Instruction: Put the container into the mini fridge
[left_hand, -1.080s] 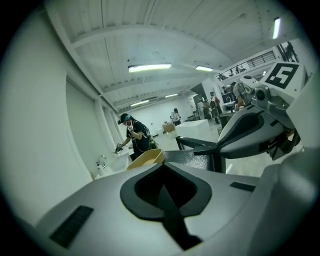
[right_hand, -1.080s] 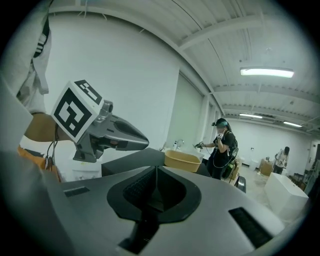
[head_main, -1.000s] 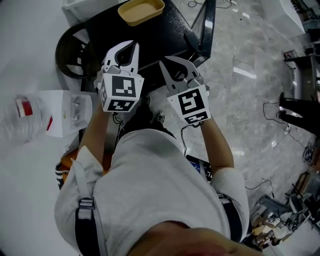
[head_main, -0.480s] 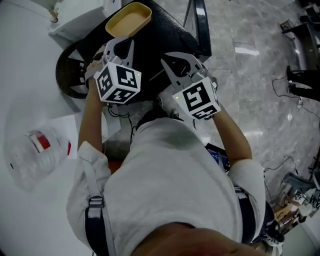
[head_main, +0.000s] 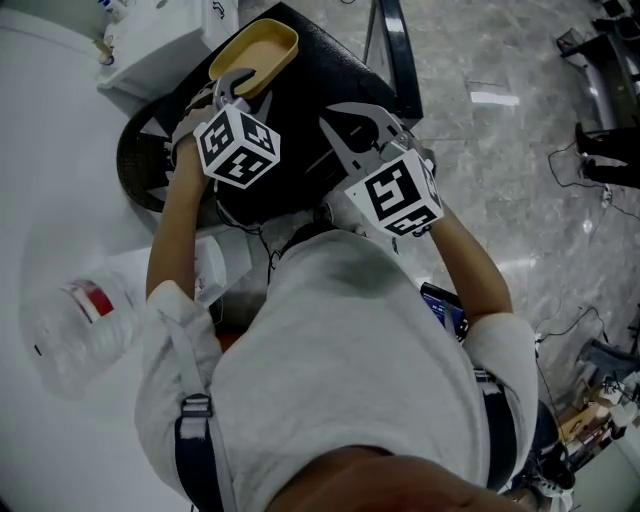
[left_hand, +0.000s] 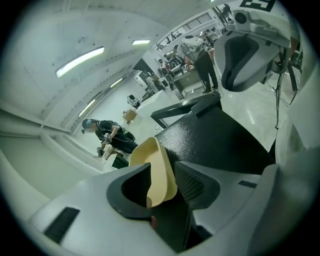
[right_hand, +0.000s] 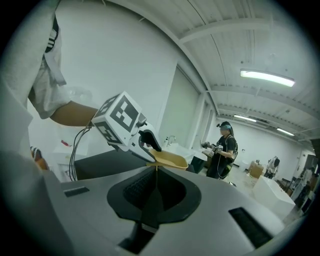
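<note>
straddling one tan container (head_main: 258, 48) rim, left gripper (head_main: 233, 84) jaws apart

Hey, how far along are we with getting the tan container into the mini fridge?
Nothing is finished: the tan container sits on top of the black mini fridge, not inside. In hand: the left gripper has its open jaws around the container's rim, not closed on it. The right gripper is shut and empty. Left to do: grip, lift, place it inside.

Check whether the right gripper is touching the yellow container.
Apart. The head view shows bare black surface between the right gripper and the yellow container.
</note>
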